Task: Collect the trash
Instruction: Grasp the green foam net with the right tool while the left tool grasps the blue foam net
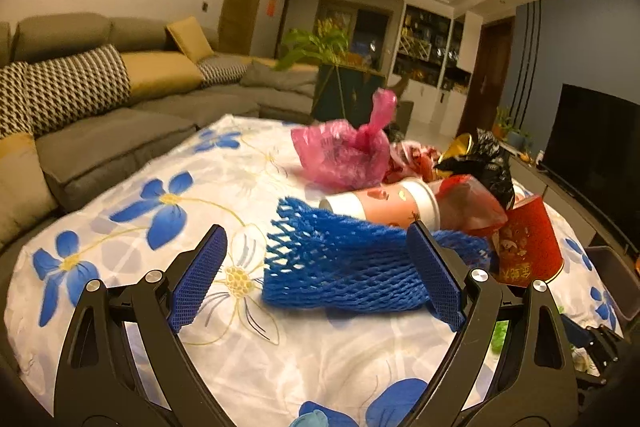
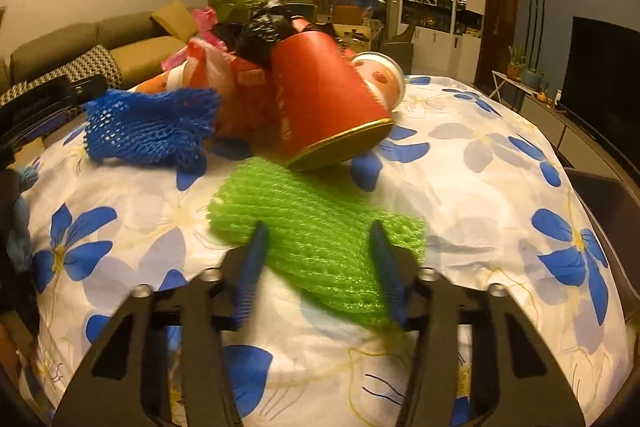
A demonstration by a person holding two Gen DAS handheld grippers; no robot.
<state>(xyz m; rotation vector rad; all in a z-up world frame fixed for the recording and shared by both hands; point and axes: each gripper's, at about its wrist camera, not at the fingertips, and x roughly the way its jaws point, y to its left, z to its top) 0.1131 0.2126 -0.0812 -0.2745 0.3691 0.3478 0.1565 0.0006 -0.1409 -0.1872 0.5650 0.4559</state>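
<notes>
Green foam net (image 2: 320,247) — right hand-held gripper (image 2: 318,231) astride

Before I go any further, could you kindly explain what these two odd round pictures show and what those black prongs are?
There is no robot: a person holds a two-finger gripper in each hand, each carrying a wide-angle camera that looks along its fingers.

In the left camera's view, the left gripper stands open around a blue foam net.

In the right camera's view, the right gripper is open over a green foam net.

Both nets lie on a flowered tablecloth, near a red paper cup, a pink bag and a black bag. Nothing is gripped.
</notes>
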